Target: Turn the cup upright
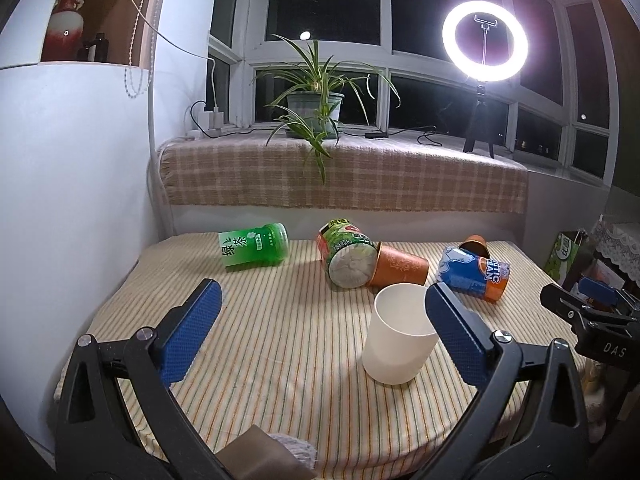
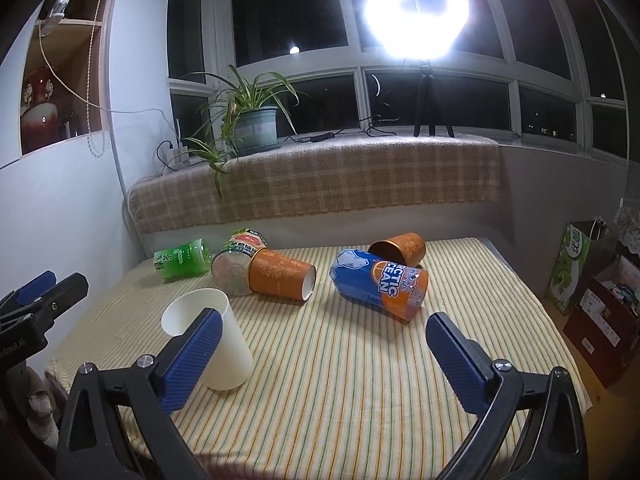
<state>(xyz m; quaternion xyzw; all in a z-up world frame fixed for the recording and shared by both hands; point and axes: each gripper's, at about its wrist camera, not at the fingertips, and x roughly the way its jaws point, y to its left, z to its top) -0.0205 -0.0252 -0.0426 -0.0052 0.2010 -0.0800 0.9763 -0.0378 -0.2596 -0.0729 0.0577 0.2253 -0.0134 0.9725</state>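
Observation:
A white cup (image 1: 398,338) stands upright on the striped tablecloth (image 1: 280,344), mouth up. It also shows in the right wrist view (image 2: 218,340), partly behind my right gripper's left finger. My left gripper (image 1: 324,332) is open and empty, the cup just inside its right finger. My right gripper (image 2: 324,356) is open and empty, over bare cloth to the right of the cup. An orange paper cup (image 1: 398,269) lies on its side behind the white cup. A second orange cup (image 2: 400,248) lies on its side further back.
A blue and orange can (image 2: 380,282), a green bottle (image 1: 254,246) and a green jar (image 1: 346,254) lie on their sides across the back of the table. A plaid-covered ledge (image 1: 344,176) with a potted plant (image 1: 316,106) and ring light (image 1: 485,40) is behind. Bags (image 2: 588,280) stand at the right.

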